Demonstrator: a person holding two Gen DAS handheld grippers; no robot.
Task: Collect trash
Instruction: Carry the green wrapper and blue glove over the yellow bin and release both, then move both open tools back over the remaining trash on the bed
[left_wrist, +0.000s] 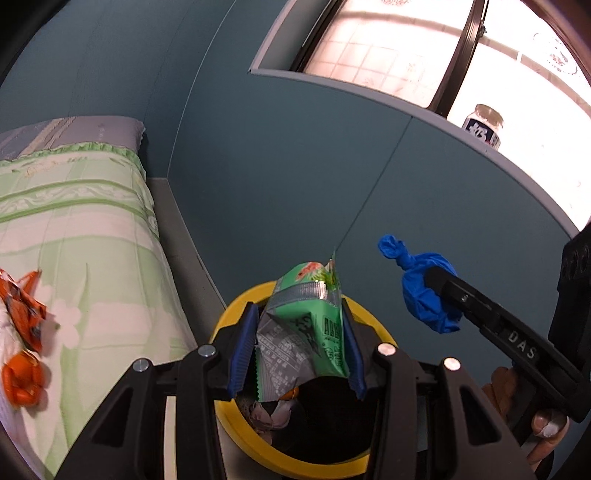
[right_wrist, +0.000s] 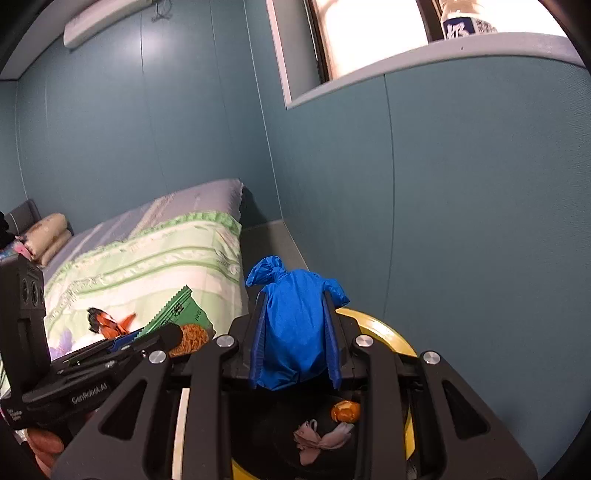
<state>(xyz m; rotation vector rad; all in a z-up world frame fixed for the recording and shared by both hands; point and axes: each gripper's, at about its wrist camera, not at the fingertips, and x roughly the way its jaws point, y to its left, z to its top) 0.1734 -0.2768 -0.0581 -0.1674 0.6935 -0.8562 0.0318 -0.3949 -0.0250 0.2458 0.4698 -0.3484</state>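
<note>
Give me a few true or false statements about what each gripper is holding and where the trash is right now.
1. The left gripper holds a green snack wrapper. True.
2. The right gripper is empty. False: it grips a knotted blue bag.
3. The bin has a red rim. False: the rim is yellow.
4. Orange wrappers lie on the bed. True.
5. The bin is empty. False: scraps lie inside.

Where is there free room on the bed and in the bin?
Free: the quilt between pillows and orange wrappers; the dark bin bottom beside the peel. Crowded: above the rim, where both grippers hold the green packet and blue bundle.
</note>
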